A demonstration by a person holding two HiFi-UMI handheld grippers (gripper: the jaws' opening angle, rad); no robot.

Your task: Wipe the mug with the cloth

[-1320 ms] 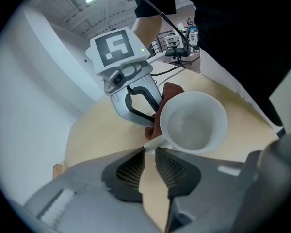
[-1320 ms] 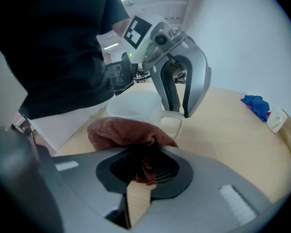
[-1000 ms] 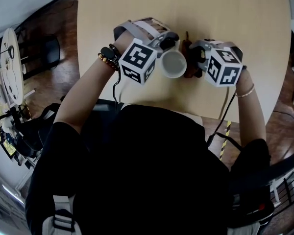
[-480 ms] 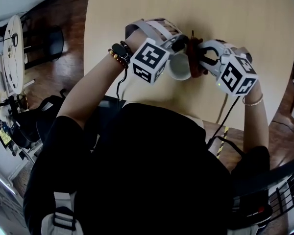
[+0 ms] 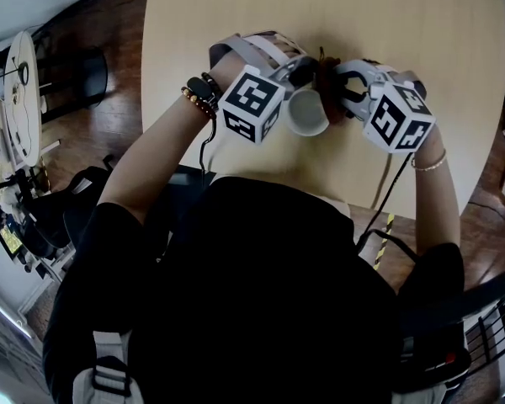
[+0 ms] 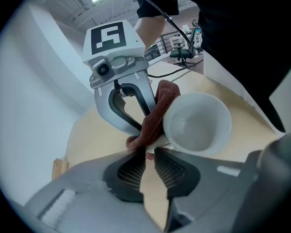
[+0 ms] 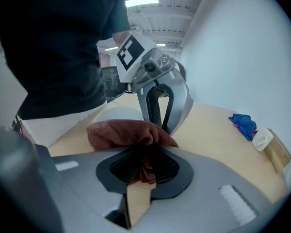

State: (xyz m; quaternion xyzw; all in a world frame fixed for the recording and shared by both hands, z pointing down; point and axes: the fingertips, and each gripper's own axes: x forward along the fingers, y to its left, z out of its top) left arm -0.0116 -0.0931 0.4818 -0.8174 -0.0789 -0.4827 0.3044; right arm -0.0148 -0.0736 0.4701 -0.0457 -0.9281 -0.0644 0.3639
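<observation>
The right gripper's jaws are pinched fully together on a bunched fold of the cloth, whose free part bulges out ahead of the tips. The left gripper's jaws stand partly closed, tips nearly meeting on a small white part at the side of the mug. It looks like the handle, so I judge that hand to be holding the mug, with a tail of cloth caught right at the tips. In the left gripper view the cloth lies against the mug's outer wall on the side facing the right gripper, with the mug directly between the two grippers. The wipe therefore turns on the right jaws pushing the cloth toward the left hand and round the wall. The mug's mouth faces up and toward the person, so its long axis is tilted rather than upright, and it appears lifted off the worktop, though that is not certain. The right gripper carries the cloth and is the working one, while the left only steadies. By count there is one mug, one cloth and two grippers. Farther along the worktop, well apart from the work, lie one blue crumpled thing and one small white and wooden item.
</observation>
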